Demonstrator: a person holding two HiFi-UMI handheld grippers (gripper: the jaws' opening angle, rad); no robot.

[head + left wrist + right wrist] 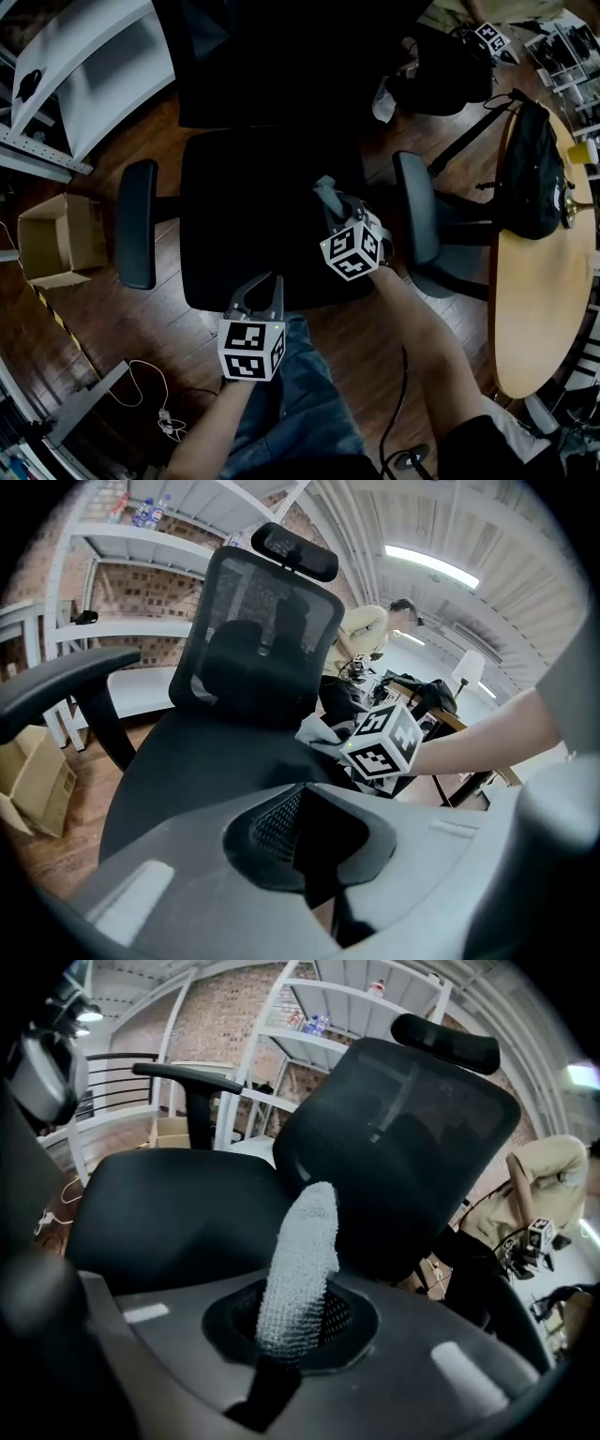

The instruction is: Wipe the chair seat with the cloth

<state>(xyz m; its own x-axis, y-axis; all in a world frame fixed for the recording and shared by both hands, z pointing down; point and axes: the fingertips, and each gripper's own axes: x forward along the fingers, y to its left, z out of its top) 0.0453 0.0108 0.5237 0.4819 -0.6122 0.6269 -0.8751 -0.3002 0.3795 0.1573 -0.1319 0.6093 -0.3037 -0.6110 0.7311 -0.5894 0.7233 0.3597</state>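
Head view: the left tongs (265, 286) sit at the front edge of the black chair seat (239, 206), lower centre. The right tongs (328, 195) are over the seat's right part.

Left gripper view: the jaws meet on nothing.

Right gripper view: the jaws clamp the pale cloth (302, 1241), which stands upright mid-frame above the seat.
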